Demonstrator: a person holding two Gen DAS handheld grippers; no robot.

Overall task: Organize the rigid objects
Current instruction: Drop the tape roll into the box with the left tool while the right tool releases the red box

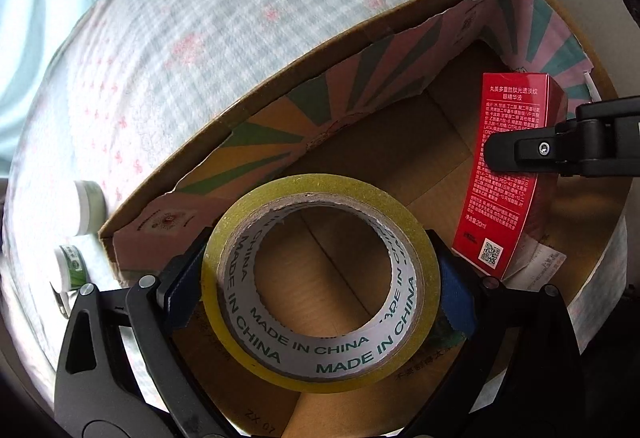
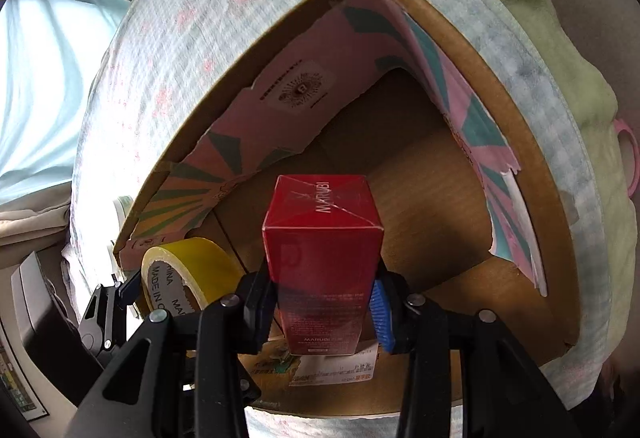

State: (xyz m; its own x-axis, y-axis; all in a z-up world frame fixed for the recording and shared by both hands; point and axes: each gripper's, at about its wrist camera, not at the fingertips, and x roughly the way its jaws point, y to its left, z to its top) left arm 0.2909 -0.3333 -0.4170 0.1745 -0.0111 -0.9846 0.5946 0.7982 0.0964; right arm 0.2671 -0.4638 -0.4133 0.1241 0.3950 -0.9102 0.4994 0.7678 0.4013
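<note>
A yellow tape roll with "MADE IN CHINA" on its core is clamped across its width in my left gripper, held over the inside of an open cardboard box. My right gripper is shut on a tall red carton, also inside the box. In the left wrist view the red carton stands at the right with a right finger across it. The tape roll and the left gripper show at the lower left of the right wrist view.
The box lies on a checked, flowered quilt. Two small white-and-green jars lie on the quilt left of the box. Torn pink-and-green flaps line the box walls. A green blanket lies at the right.
</note>
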